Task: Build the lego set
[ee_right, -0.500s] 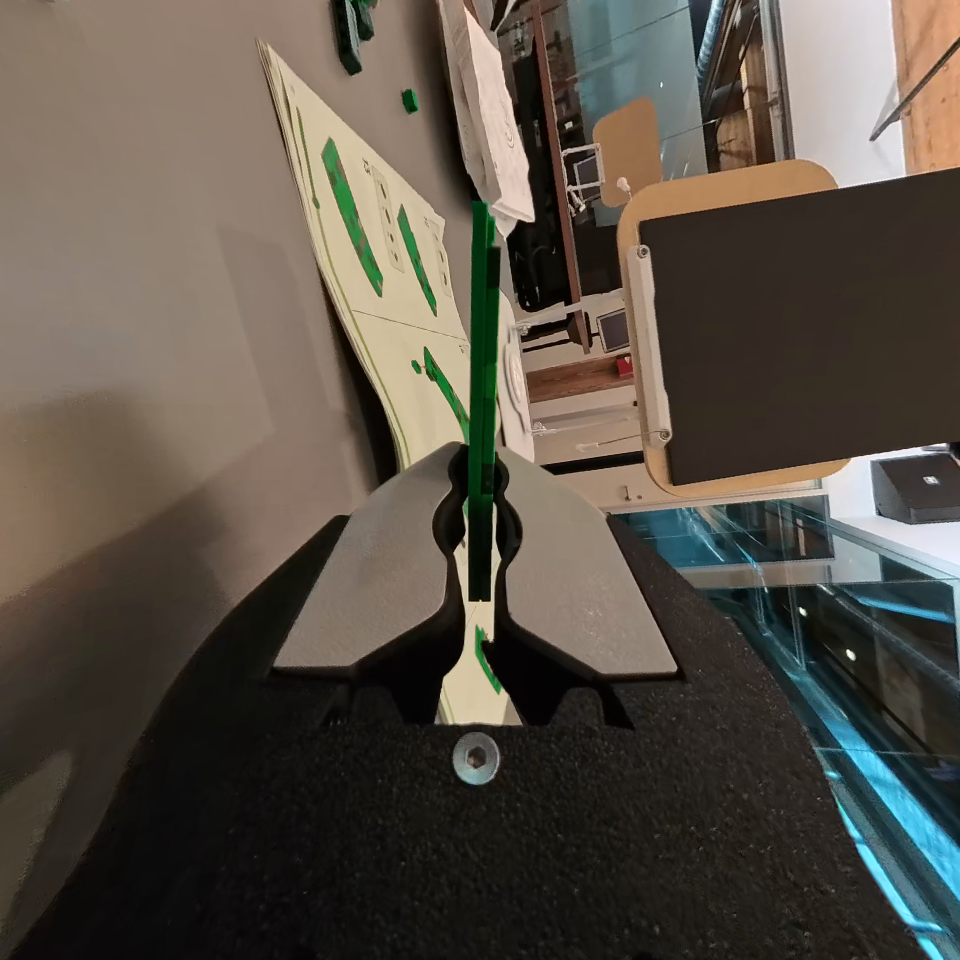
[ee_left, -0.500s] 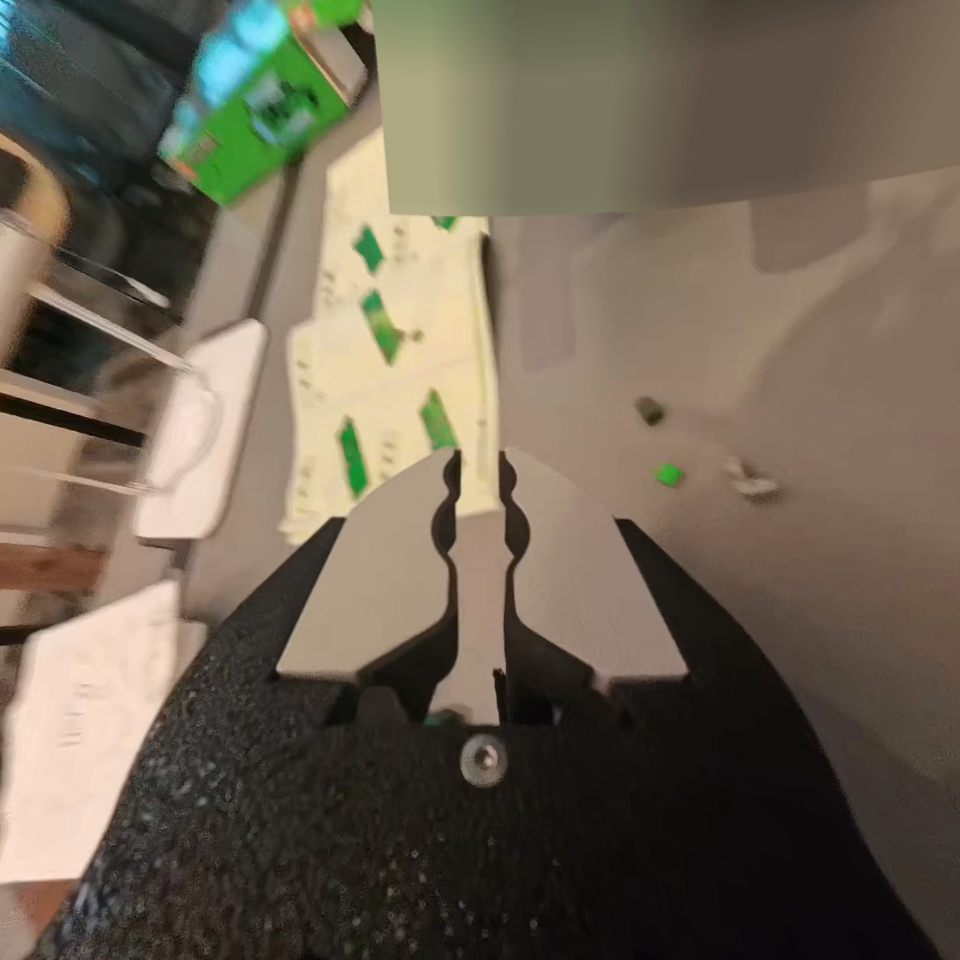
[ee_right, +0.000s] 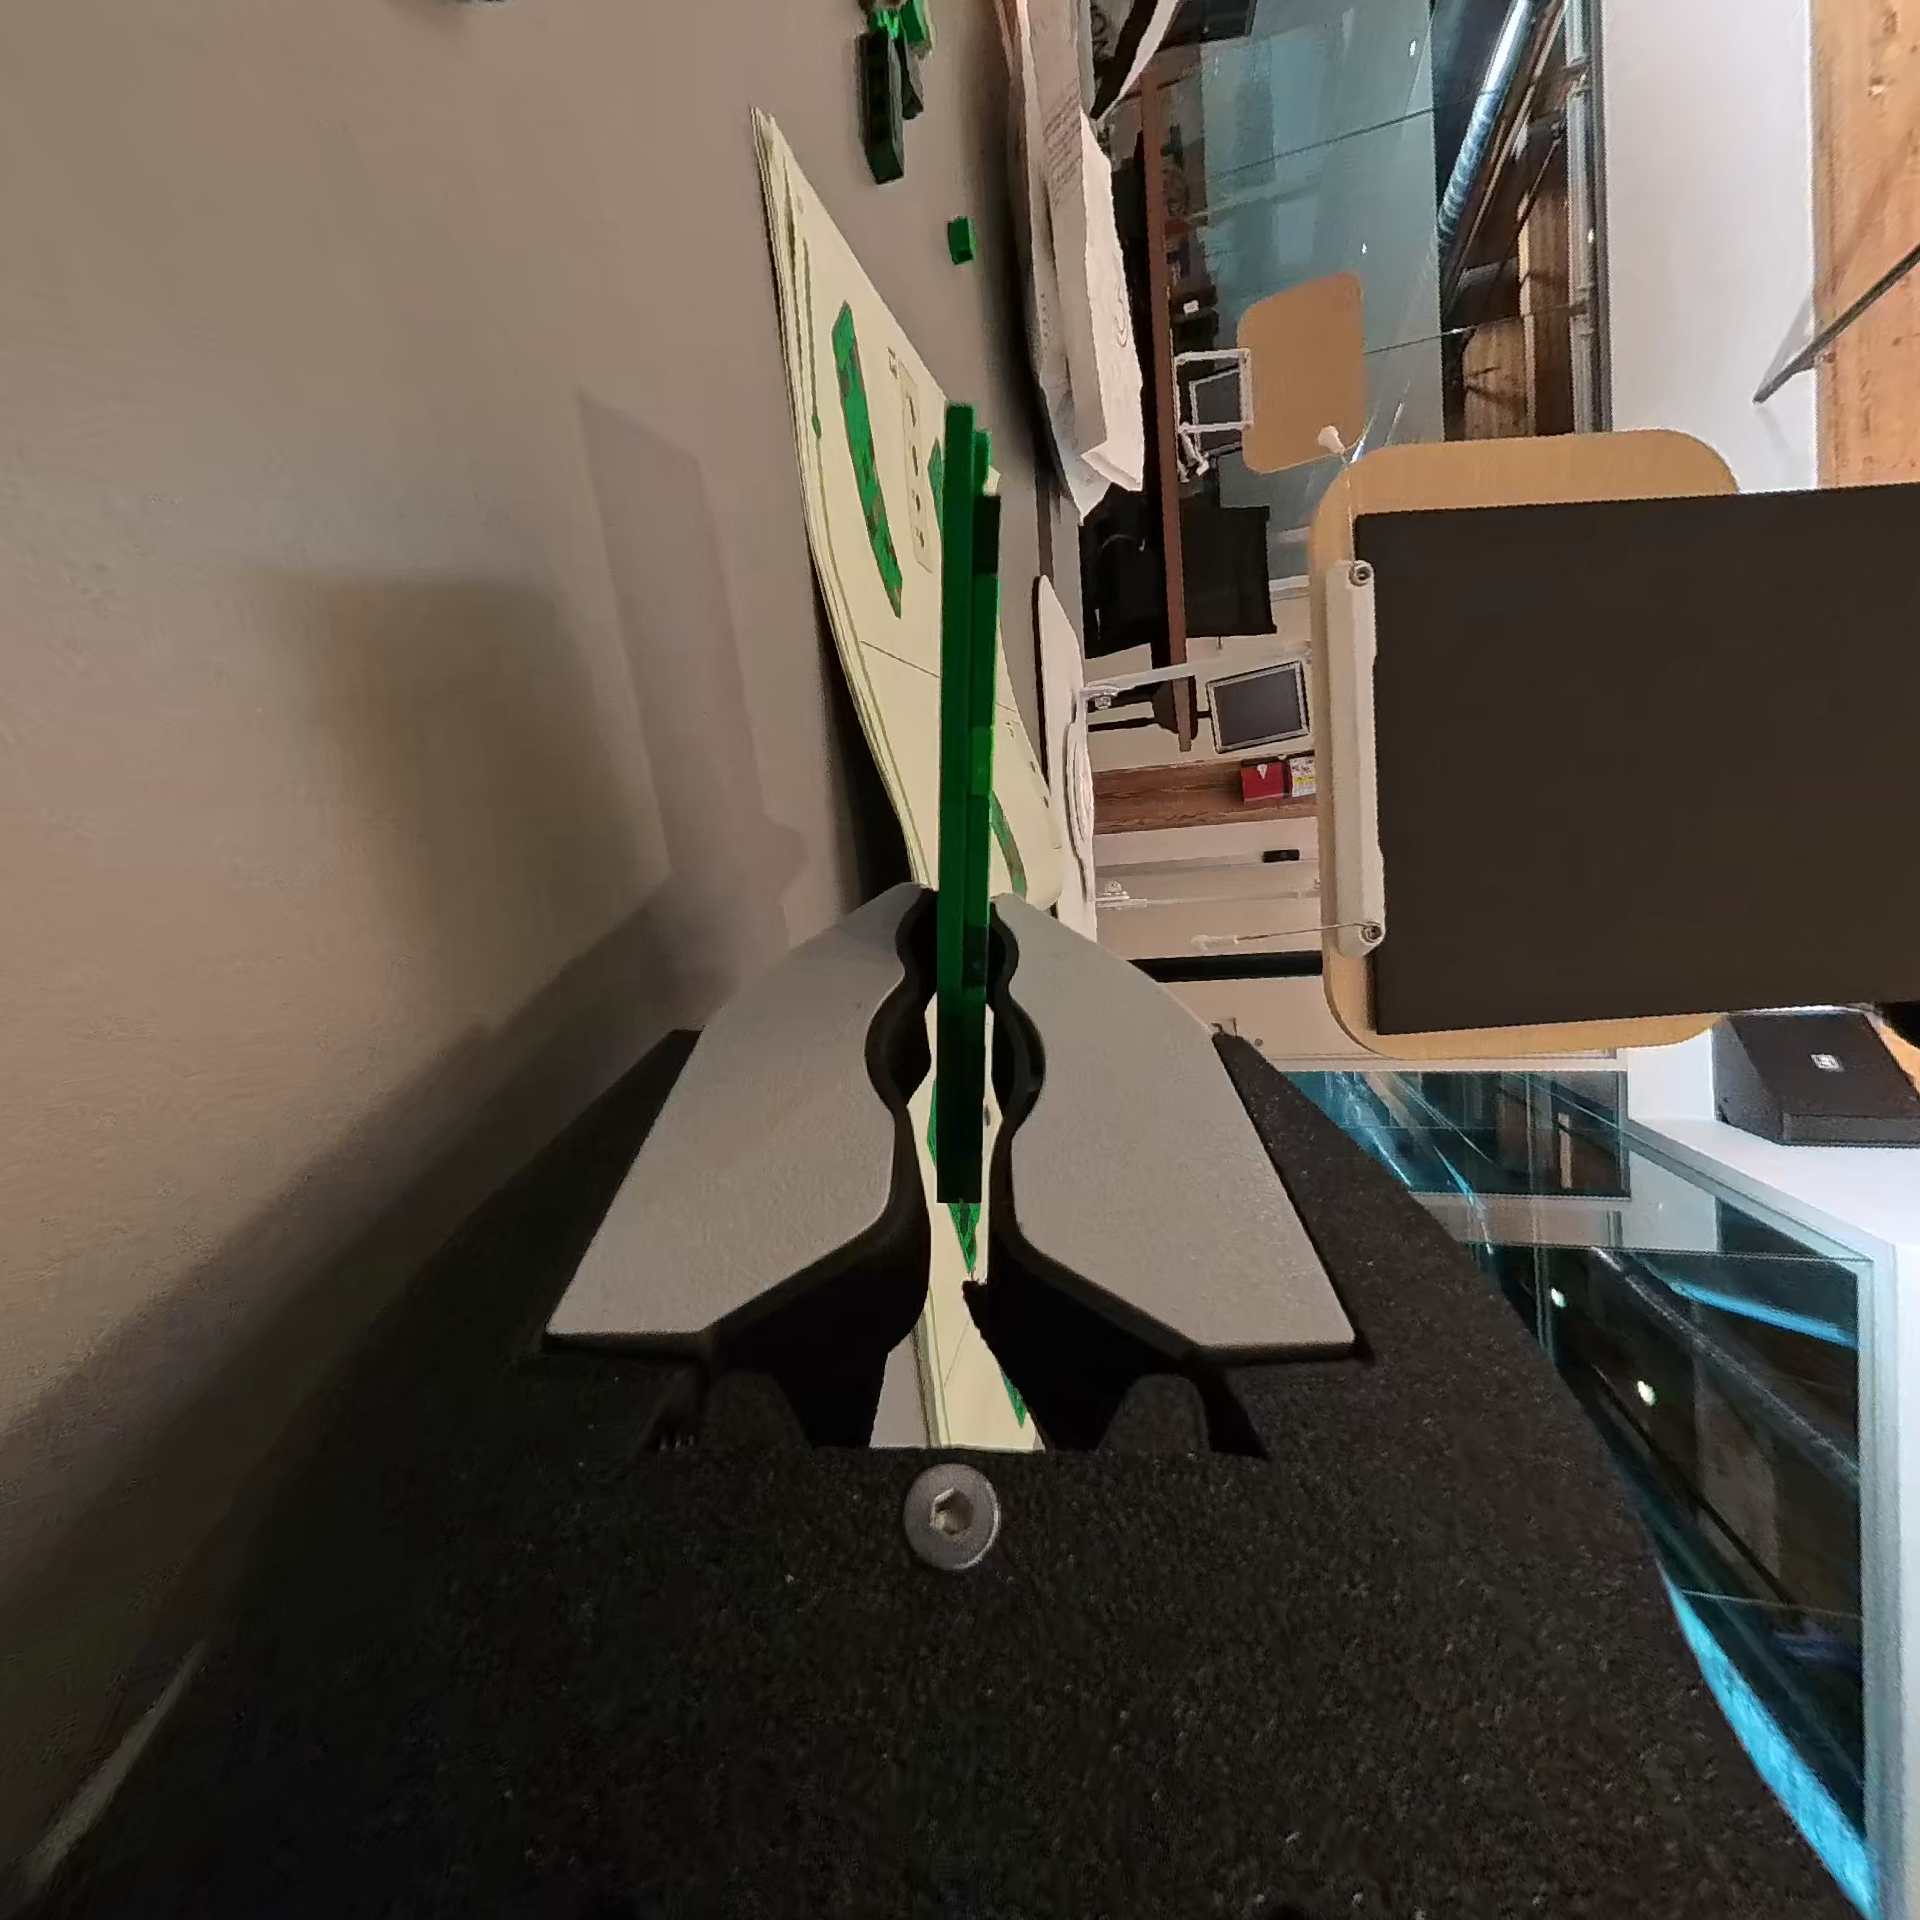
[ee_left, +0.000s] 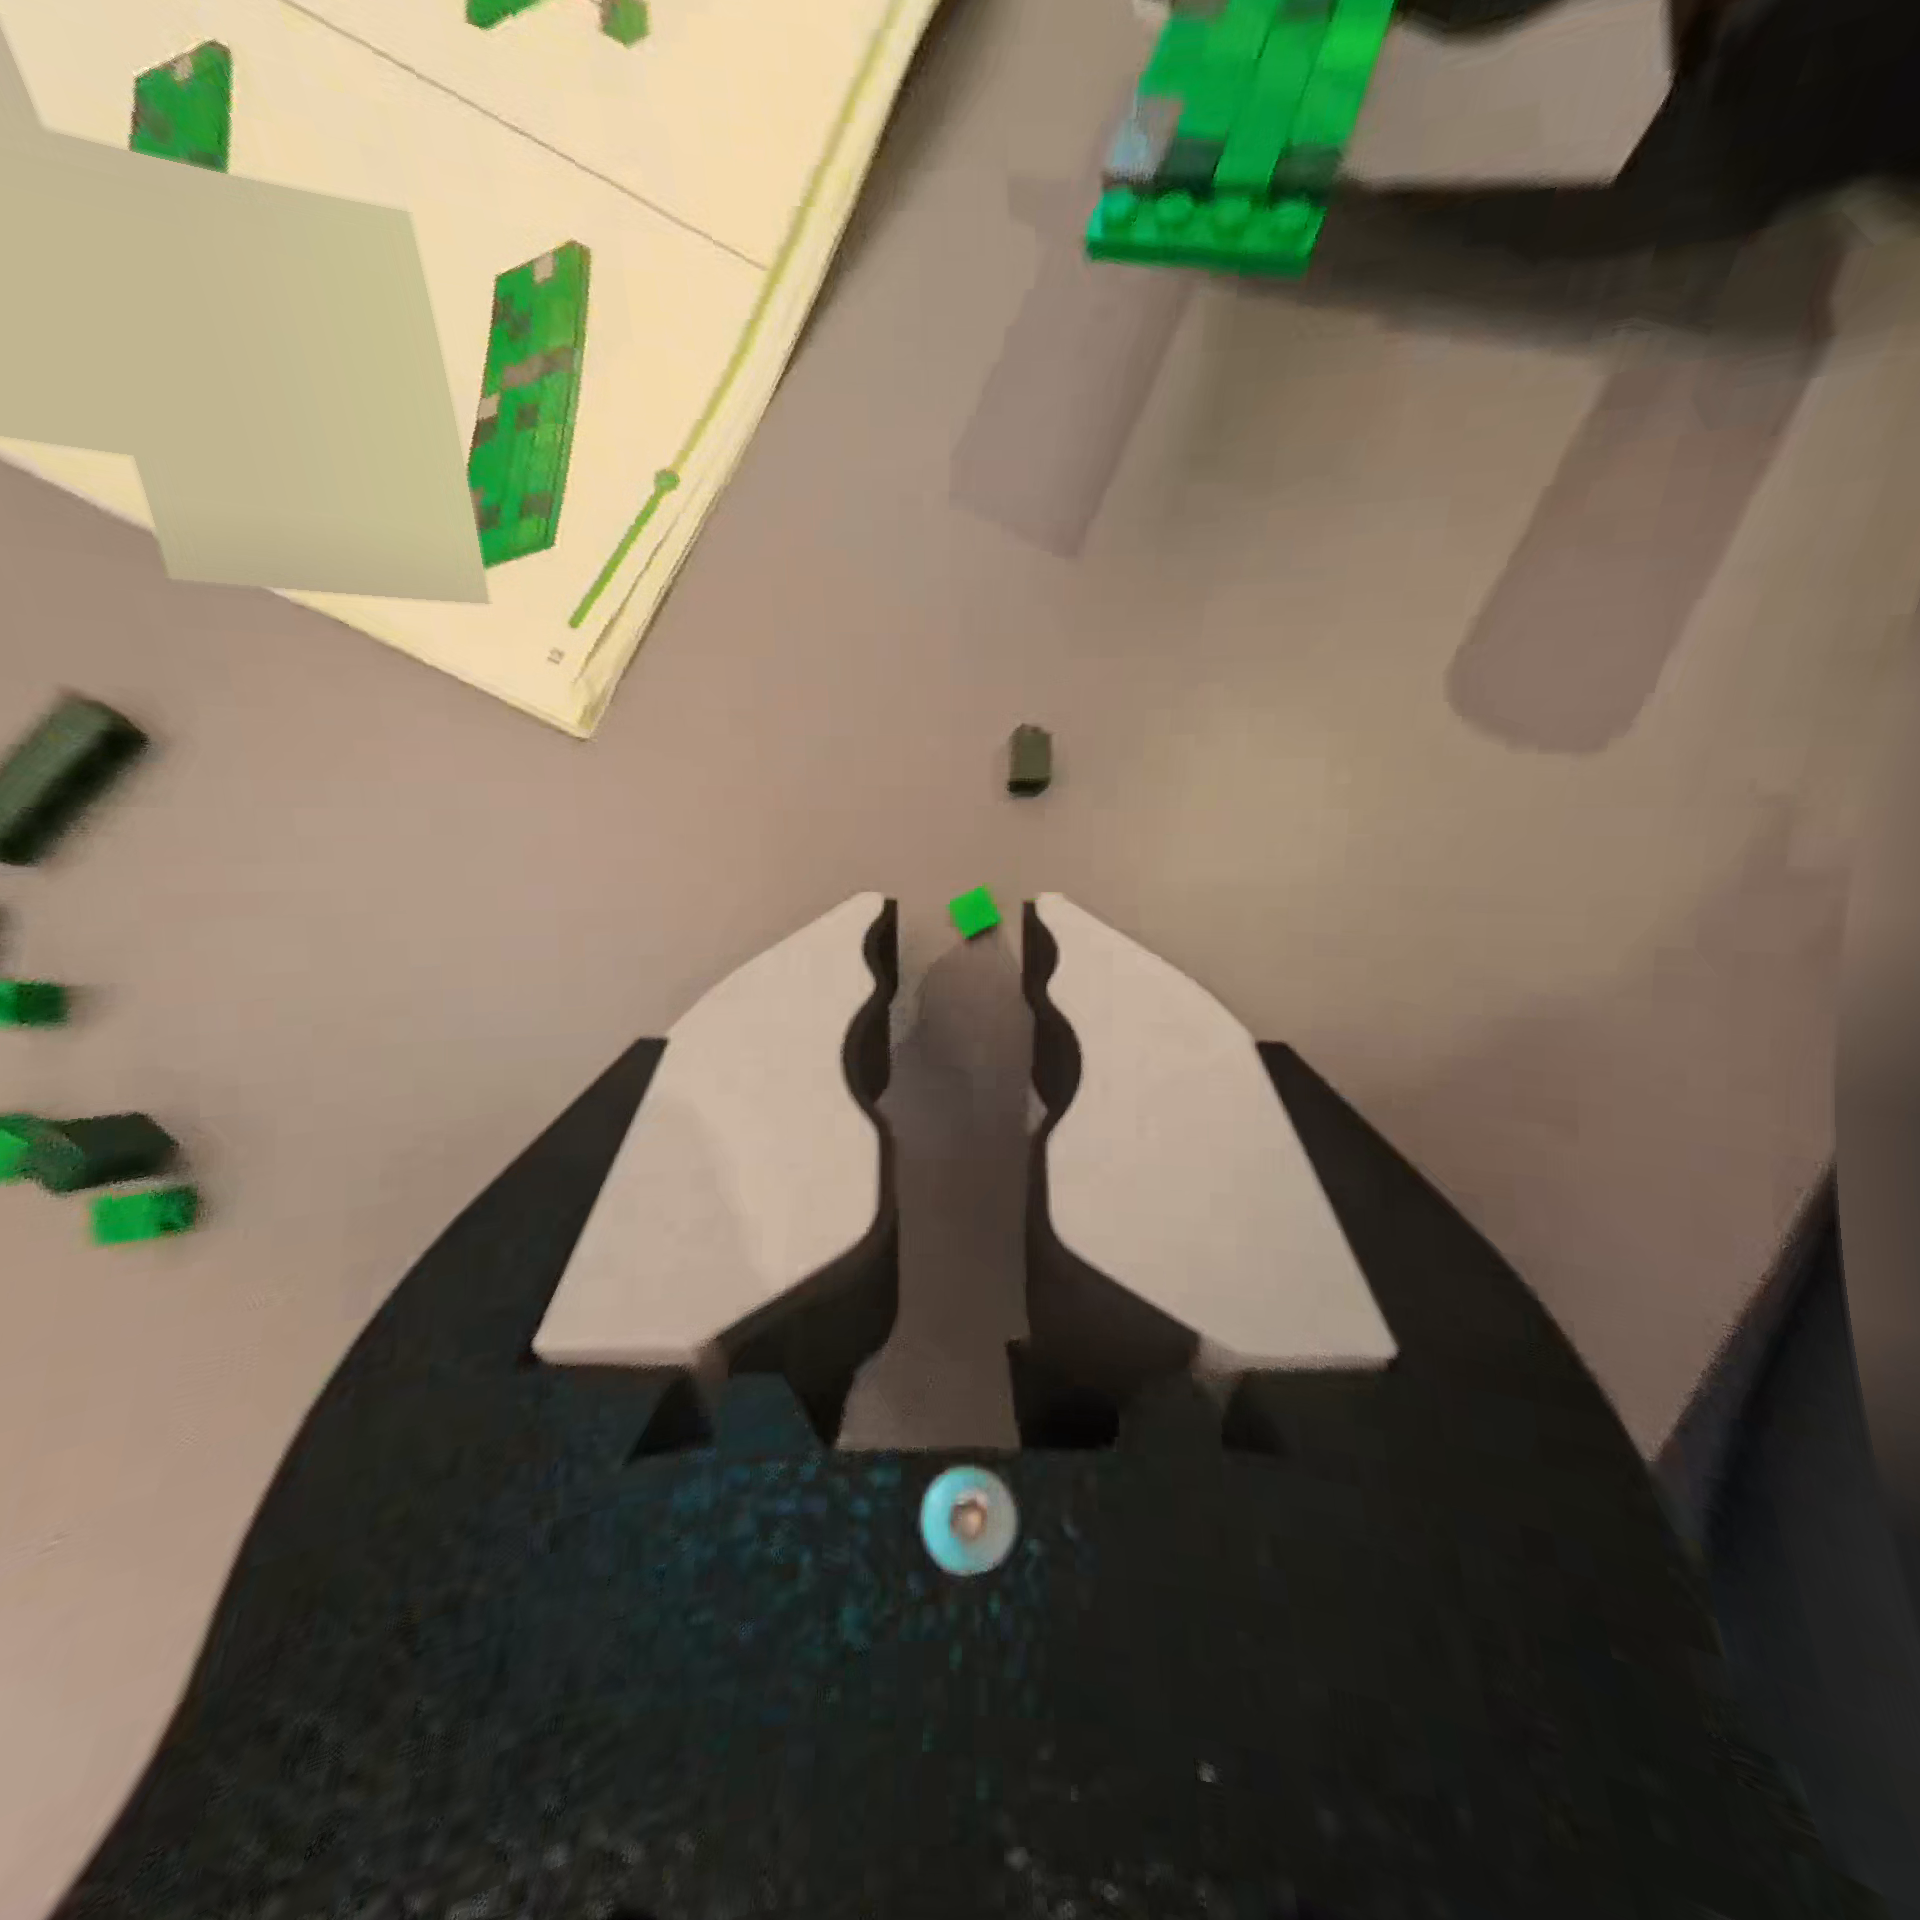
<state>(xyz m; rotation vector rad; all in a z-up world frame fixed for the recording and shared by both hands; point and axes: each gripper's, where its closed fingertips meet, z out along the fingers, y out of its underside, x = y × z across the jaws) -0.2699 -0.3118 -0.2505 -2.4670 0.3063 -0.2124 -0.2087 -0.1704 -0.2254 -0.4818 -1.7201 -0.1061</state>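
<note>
Counts:
- 1 flat green plate assembly of stacked lego pieces (ee_left: 1226,135)
- 1 small bright-green square tile (ee_left: 974,913)
- 1 small dark-green brick (ee_left: 1029,760)
- about 5 blurred loose green pieces at left (ee_left: 99,1148)
- 1 open cream instruction booklet (ee_left: 644,208)

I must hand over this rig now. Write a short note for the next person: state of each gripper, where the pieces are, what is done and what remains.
Left gripper: open, empty, low over the grey table, the small bright green piece lying just off its fingertips.
Right gripper: shut on the green plate assembly, held edge-on above the table.
Pieces: dark piece just beyond the bright one; more loose green bricks at the left; instruction booklet open farther back.
Done: several plates already joined.
Left: probably pick up the small green piece and add it, then the remaining bricks.
</note>
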